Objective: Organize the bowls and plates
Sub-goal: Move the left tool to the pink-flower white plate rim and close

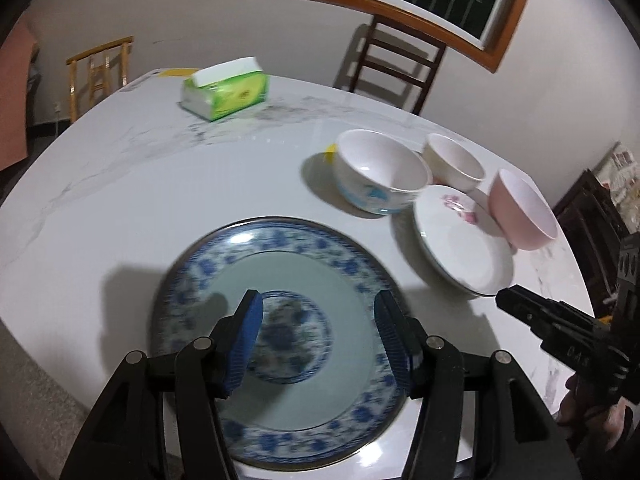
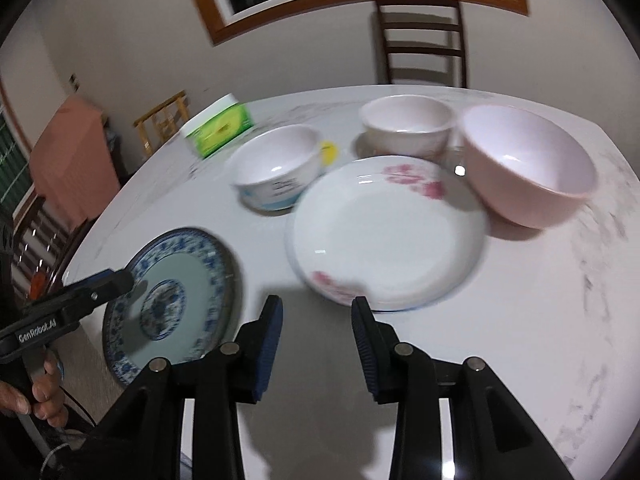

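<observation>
Blue-patterned plate [image 1: 280, 344] sits near the table's [image 1: 160, 184] edge.
Left gripper [image 1: 318, 334] hangs open above it; right gripper [image 2: 318, 332] is open too, beside the white plate [image 2: 386, 232].

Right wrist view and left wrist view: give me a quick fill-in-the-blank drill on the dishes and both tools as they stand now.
1. The left gripper hangs over the plate patterned in ____.
2. The number of bowls on the table is ____.
3. The white plate carries flowers coloured ____.
4. Between the fingers of the right gripper there is ____.

Missing words: blue; three; pink; nothing
</observation>
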A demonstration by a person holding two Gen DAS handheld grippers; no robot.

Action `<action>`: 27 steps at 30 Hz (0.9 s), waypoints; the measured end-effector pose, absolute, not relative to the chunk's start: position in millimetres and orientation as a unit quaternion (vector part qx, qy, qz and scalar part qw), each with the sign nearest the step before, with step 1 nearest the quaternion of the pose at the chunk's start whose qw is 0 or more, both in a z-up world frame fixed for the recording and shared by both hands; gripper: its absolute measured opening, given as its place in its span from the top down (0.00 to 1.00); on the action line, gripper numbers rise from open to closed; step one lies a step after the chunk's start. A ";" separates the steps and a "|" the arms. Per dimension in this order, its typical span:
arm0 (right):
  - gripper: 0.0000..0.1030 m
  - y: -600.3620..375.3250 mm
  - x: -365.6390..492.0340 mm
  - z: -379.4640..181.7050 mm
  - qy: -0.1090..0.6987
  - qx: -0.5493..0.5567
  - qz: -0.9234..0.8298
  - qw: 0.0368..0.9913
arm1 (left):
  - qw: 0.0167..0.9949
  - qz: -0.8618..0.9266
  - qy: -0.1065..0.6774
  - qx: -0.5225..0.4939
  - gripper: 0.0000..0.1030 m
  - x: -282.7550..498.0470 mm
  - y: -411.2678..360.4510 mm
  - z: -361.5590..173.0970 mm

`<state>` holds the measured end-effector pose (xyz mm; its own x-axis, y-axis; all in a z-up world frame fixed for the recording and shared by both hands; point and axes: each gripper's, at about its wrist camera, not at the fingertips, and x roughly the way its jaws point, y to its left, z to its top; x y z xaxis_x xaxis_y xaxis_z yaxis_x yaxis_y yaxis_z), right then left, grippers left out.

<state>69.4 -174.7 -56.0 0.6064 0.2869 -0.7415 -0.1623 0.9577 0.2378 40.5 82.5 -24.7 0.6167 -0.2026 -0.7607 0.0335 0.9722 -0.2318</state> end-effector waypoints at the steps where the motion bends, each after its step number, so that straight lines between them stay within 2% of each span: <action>1: 0.65 -180.7 71.7 -55.8 0.425 0.077 0.120 0.894 | 0.894 -0.074 0.431 -0.095 0.47 42.2 75.3 -24.7; 9: 0.65 -233.6 82.0 -59.5 0.418 0.107 0.085 0.898 | 0.889 -0.112 0.434 -0.094 0.48 58.9 37.5 -28.5; 23: 0.65 -261.2 123.1 -77.1 0.427 0.121 0.093 0.891 | 0.869 -0.147 0.462 -0.102 0.50 103.6 -8.8 -43.6; 27: 0.65 -263.7 136.0 -87.0 0.436 0.124 0.100 0.886 | 0.859 -0.147 0.477 -0.116 0.56 119.8 -14.7 -53.7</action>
<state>136.0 -263.7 -87.0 0.6000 0.2845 -0.7477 -0.0685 0.9495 0.3062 119.8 -14.7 -53.7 0.5011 -0.3641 -0.7850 0.1422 0.9295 -0.3403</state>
